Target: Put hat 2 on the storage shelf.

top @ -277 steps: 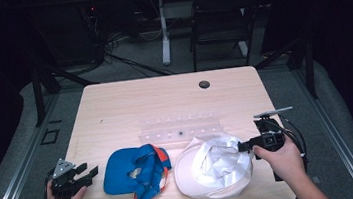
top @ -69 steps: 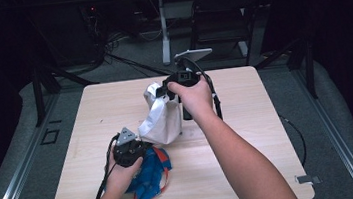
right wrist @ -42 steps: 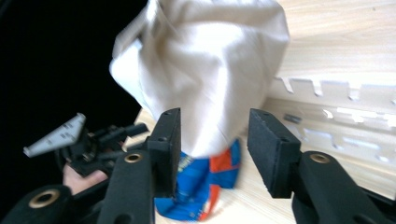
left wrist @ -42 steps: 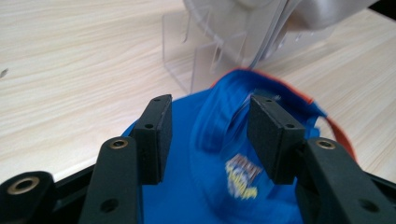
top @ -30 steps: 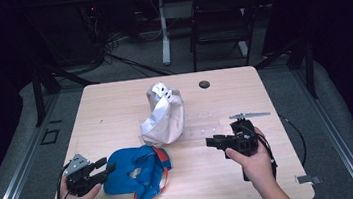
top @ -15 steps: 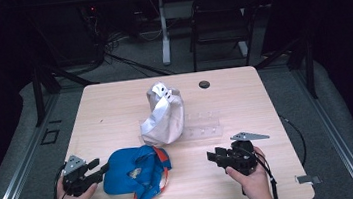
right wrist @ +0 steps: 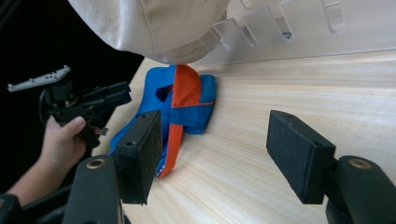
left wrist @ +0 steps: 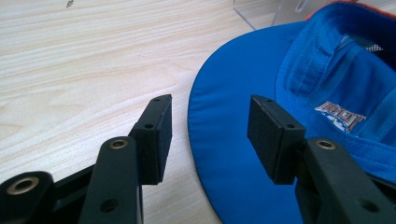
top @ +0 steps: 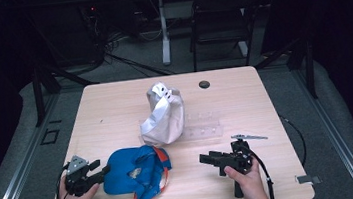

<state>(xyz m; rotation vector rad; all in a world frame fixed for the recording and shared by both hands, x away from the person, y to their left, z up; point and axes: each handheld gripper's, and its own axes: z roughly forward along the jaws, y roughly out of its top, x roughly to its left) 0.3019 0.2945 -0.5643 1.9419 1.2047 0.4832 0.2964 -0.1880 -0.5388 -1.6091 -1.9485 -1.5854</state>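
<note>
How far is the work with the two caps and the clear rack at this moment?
Done: the white cap hangs on the clear rack. In hand: the left gripper is open around the brim of the blue cap, its fingers not pressing. The right gripper is open with nothing between its fingers; its jaws have just been opening. Left: probably to lift the blue cap, which lies upside down on the table, onto the rack.

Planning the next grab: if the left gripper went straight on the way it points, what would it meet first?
Most likely the brim of the blue cap: the left gripper stands open with the brim's edge already between its jaws.
</note>
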